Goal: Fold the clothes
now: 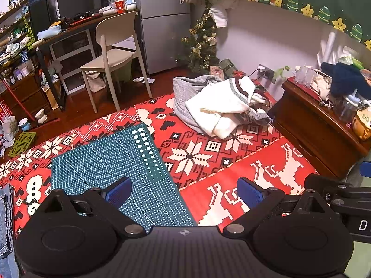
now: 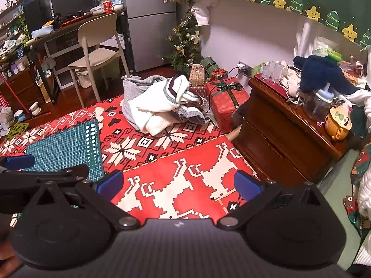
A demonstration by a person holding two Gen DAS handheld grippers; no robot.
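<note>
A heap of clothes (image 1: 215,106) lies at the far side of the red patterned blanket (image 1: 231,173): a white sweater with striped trim on top of grey knitwear. The same heap (image 2: 160,102) shows in the right wrist view. My left gripper (image 1: 183,192) hovers open above the blanket and the near corner of a green cutting mat (image 1: 111,162), well short of the heap. My right gripper (image 2: 178,185) is open too, over the blanket with nothing between its blue pads. Folded denim (image 1: 5,220) peeks in at the left edge.
A dark wooden cabinet (image 2: 278,125) crowded with jars and a blue plush stands on the right. Wrapped gift boxes (image 2: 227,99) and a small Christmas tree (image 2: 185,44) sit behind the heap. A beige chair (image 1: 113,55), desk and fridge are further back.
</note>
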